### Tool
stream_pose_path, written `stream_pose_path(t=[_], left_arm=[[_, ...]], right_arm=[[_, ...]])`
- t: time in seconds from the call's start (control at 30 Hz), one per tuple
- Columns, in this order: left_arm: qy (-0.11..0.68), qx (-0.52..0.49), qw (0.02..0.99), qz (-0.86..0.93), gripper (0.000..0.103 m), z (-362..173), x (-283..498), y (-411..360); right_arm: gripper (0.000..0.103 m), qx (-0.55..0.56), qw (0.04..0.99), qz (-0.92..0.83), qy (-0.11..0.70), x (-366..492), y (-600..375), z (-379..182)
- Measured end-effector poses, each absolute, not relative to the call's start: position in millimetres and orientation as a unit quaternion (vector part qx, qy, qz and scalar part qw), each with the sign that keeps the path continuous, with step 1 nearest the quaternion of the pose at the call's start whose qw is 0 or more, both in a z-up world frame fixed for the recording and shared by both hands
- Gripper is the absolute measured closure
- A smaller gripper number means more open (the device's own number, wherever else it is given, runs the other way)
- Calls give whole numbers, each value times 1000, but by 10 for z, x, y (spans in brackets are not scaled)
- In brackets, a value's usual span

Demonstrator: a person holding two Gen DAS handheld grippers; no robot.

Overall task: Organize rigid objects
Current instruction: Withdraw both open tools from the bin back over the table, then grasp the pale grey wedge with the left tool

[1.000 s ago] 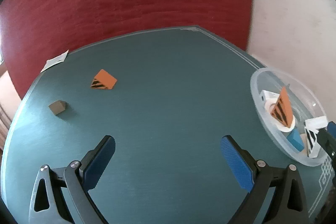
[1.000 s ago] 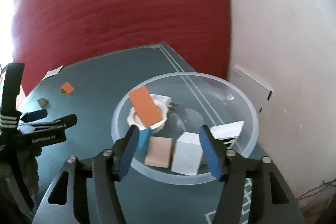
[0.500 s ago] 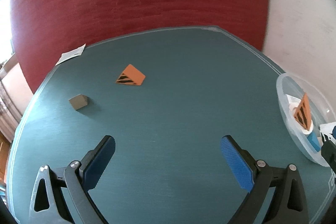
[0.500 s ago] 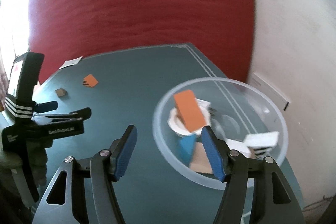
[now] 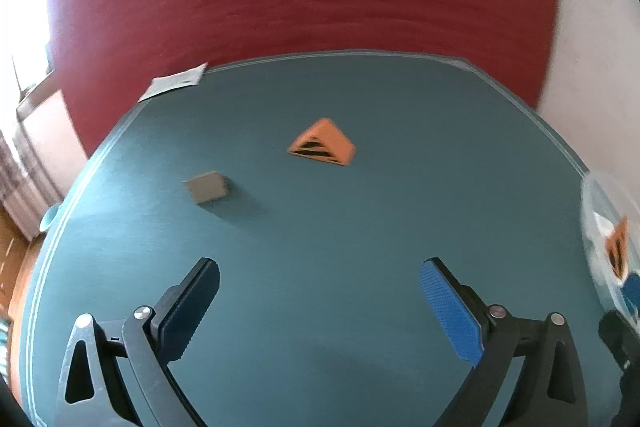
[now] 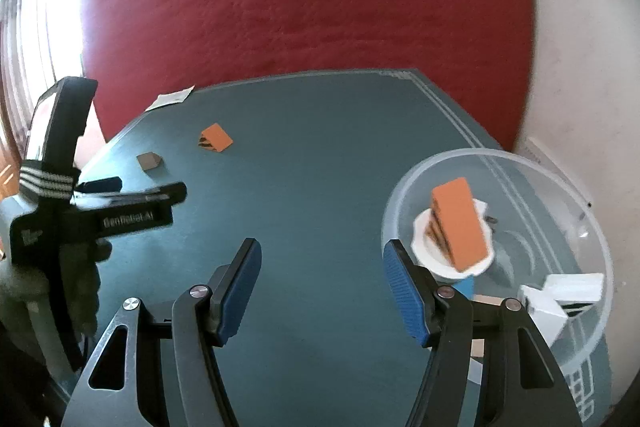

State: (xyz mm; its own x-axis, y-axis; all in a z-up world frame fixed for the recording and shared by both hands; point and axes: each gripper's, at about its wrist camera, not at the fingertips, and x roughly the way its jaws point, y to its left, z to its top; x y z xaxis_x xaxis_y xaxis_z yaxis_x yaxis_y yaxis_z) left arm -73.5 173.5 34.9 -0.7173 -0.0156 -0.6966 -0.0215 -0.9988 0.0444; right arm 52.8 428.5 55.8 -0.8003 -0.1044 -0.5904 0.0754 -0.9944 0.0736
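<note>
Both grippers swung away from the bowl (image 6: 592,227) twd the loose bits. Left gripper (image 5: 320,303) wide open, empty; right gripper (image 6: 322,291) half open, empty. Orange wedge (image 5: 322,143) & grey block (image 5: 208,186) sit far left of bowl, next to grab.

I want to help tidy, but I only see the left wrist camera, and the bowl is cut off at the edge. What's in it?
Observer: An orange block leans on a white dish inside the clear bowl.
Operator: Anything else in there?
Observer: A white box lies by the bowl's near right rim.
Operator: Is the right tool holding something?
Observer: No, the right tool is open and empty, over the table, left of the bowl.
</note>
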Motion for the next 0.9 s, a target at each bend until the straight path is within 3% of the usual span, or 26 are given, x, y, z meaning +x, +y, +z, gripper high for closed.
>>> stream_pose_path(t=[0.53, 0.9], left_arm=[[-35, -404, -91, 910, 1, 323, -1287, 1581], [-24, -397, -94, 913, 1, 274, -1604, 1916]], right_arm=[[38, 340, 77, -937, -35, 317, 4086, 461], [38, 347, 92, -933, -32, 205, 3939, 419]])
